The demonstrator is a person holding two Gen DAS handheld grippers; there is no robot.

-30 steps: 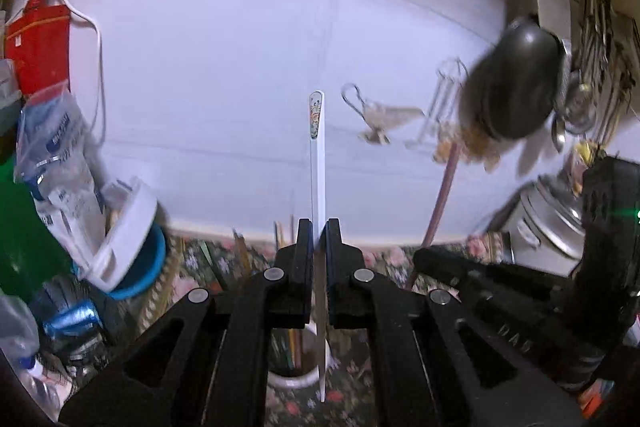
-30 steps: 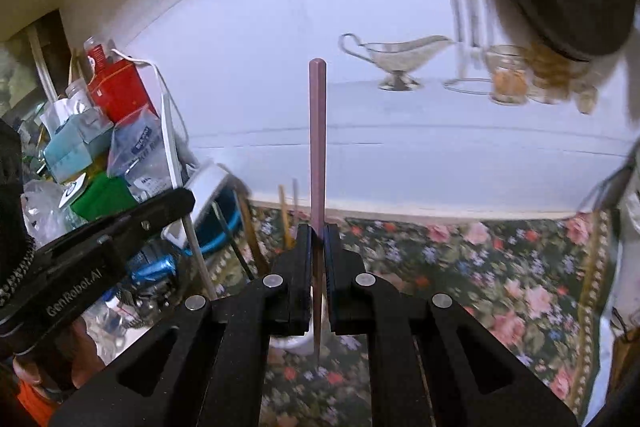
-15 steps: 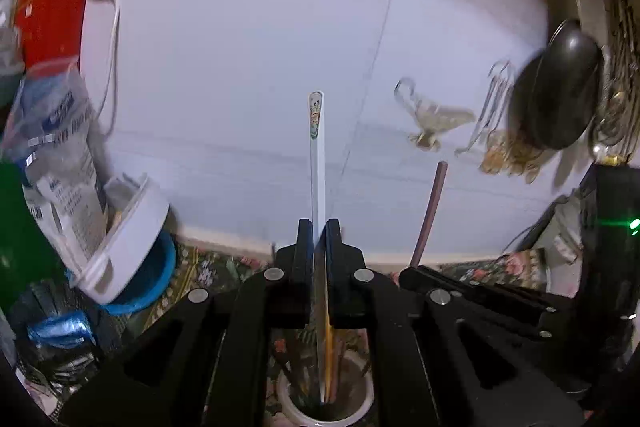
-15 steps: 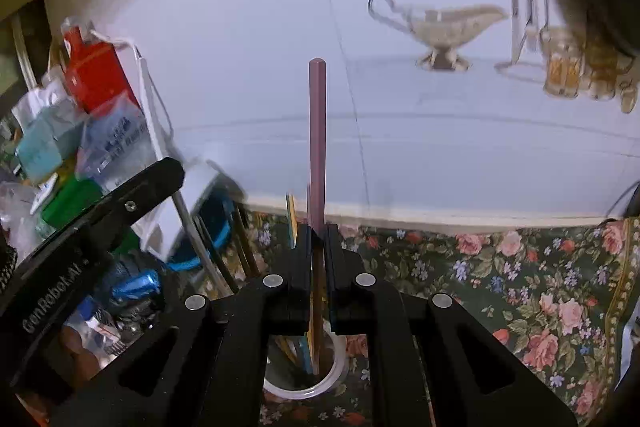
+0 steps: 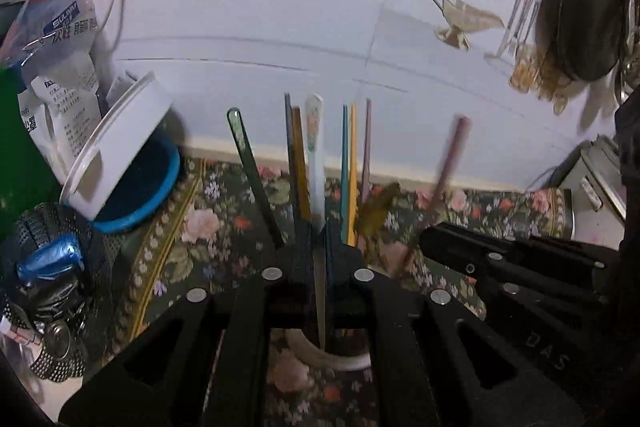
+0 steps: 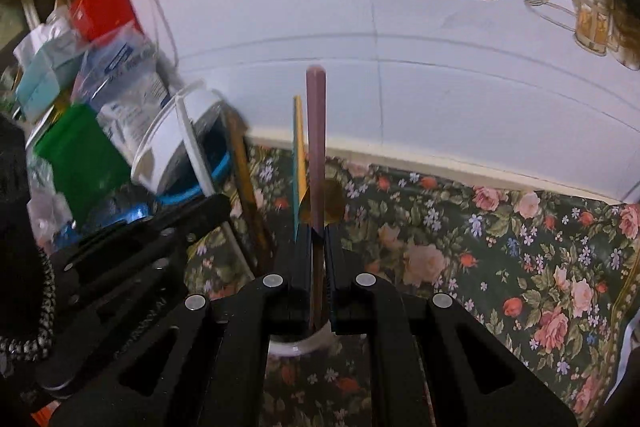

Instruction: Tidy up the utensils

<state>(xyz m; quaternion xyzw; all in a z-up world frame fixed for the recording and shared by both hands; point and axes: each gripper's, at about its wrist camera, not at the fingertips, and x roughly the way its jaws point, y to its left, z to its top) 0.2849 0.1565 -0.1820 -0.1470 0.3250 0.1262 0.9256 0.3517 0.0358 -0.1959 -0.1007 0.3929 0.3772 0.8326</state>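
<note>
Left gripper: the left gripper [image 5: 319,235] is seen closed on a white utensil handle [image 5: 315,131], which stands upright between the two black fingers.
Right gripper: the right gripper [image 6: 318,239] is seen clamped on a mauve stick [image 6: 316,147], also held upright.
Holder: a white cup [image 5: 340,357] is found directly below both grippers, on the flowered cloth [image 6: 480,247]; only its rim is shown.
Cup contents: several coloured sticks [image 5: 348,163] and a gold spoon [image 6: 324,203] are seen standing in it already.
Key relation: each held piece has its long axis vertical, its lower end pointing down into the cup mouth; whether either tip rests on the bottom is hidden.
Nearer hand: both are judged about equally close, side by side and almost touching.
Next move: letting go is judged to be what remains, each piece then leaning against the rim.
Surroundings: a tilted white tub [image 5: 116,143] lies to the left.
</note>
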